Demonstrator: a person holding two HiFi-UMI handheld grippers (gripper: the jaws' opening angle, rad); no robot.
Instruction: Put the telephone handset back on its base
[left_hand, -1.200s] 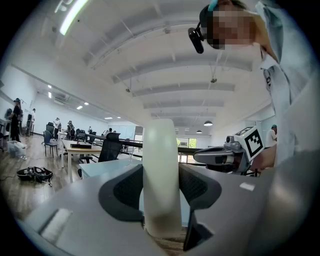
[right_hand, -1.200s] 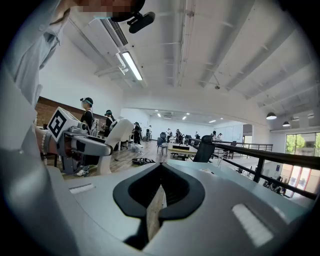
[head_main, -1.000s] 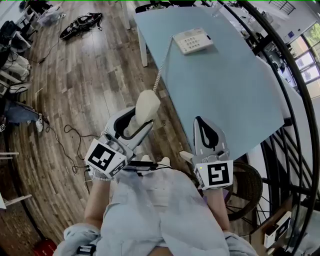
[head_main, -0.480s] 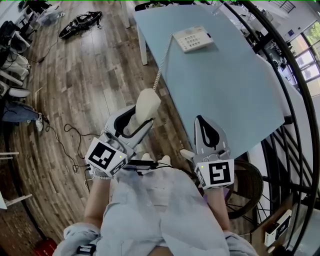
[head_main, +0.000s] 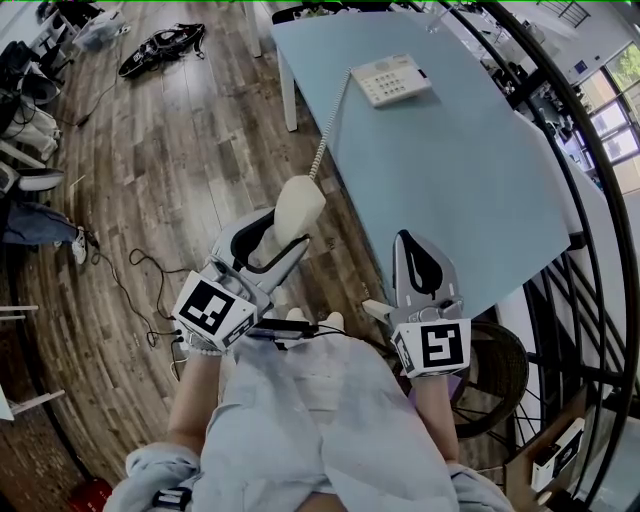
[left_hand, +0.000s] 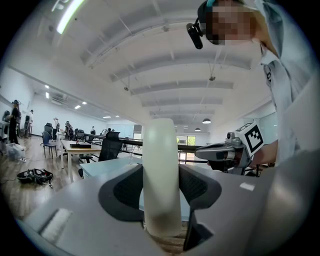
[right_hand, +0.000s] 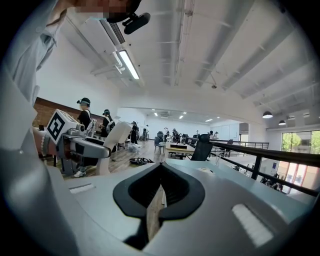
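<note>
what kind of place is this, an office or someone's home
Most likely a big open-plan office or lab: rows of desks with black office chairs, long ceiling strip lights, and a desk telephone base on a pale blue table.

The handset (head_main: 297, 205) is showing smooth cream plastic, faintly glossy. Around it, the left tool (head_main: 286, 232) is looking matt grey, its pads (left_hand: 125, 192) black and rubbery. Below the handset, the floor (head_main: 150, 170) is showing grained, sheened wood.
</note>
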